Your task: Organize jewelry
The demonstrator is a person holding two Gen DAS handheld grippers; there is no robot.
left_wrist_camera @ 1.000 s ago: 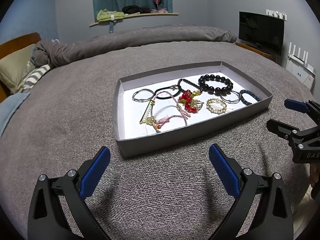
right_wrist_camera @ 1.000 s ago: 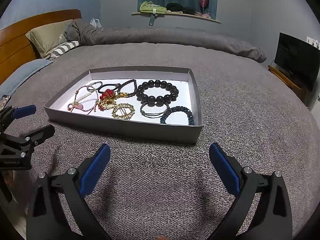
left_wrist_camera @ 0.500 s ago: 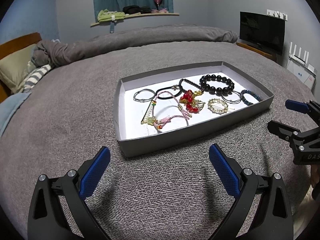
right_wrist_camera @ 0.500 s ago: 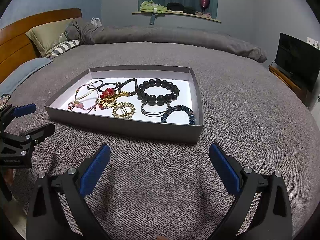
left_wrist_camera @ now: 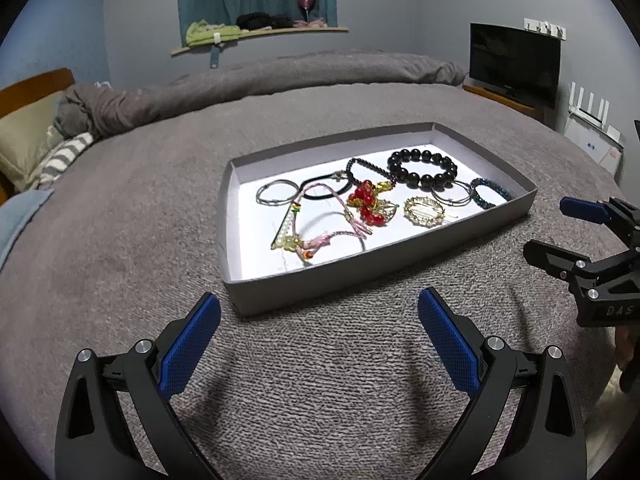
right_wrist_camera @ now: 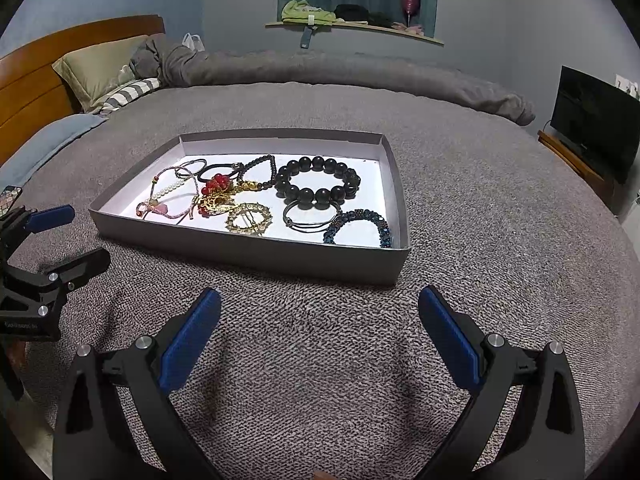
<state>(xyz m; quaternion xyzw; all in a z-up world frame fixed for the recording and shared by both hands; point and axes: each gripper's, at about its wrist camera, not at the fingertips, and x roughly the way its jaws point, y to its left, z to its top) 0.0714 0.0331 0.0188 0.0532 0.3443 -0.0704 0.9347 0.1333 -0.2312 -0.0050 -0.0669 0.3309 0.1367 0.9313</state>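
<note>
A shallow grey tray (left_wrist_camera: 360,268) (right_wrist_camera: 248,254) with a white floor sits on the grey bed cover. In it lie a black bead bracelet (left_wrist_camera: 422,168) (right_wrist_camera: 318,180), a blue bead bracelet (left_wrist_camera: 490,193) (right_wrist_camera: 358,226), a gold round brooch (left_wrist_camera: 424,211) (right_wrist_camera: 249,219), a red and gold piece (left_wrist_camera: 366,202) (right_wrist_camera: 216,192), a pink cord bracelet (left_wrist_camera: 320,236) (right_wrist_camera: 168,204), thin silver bangles (left_wrist_camera: 278,193) and a black hair tie (left_wrist_camera: 324,188). My left gripper (left_wrist_camera: 319,338) is open and empty just before the tray's near wall. My right gripper (right_wrist_camera: 319,336) is open and empty, also short of the tray.
The right gripper (left_wrist_camera: 560,232) shows at the left wrist view's right edge, and the left gripper (right_wrist_camera: 72,236) at the right wrist view's left edge. Pillows (right_wrist_camera: 100,68) and a rolled duvet (right_wrist_camera: 320,72) lie at the bed's far side. A television (left_wrist_camera: 514,62) stands on the right.
Both views have drawn back a little from the tray and lifted slightly. Nothing in the tray has moved. Both grippers stay open.
</note>
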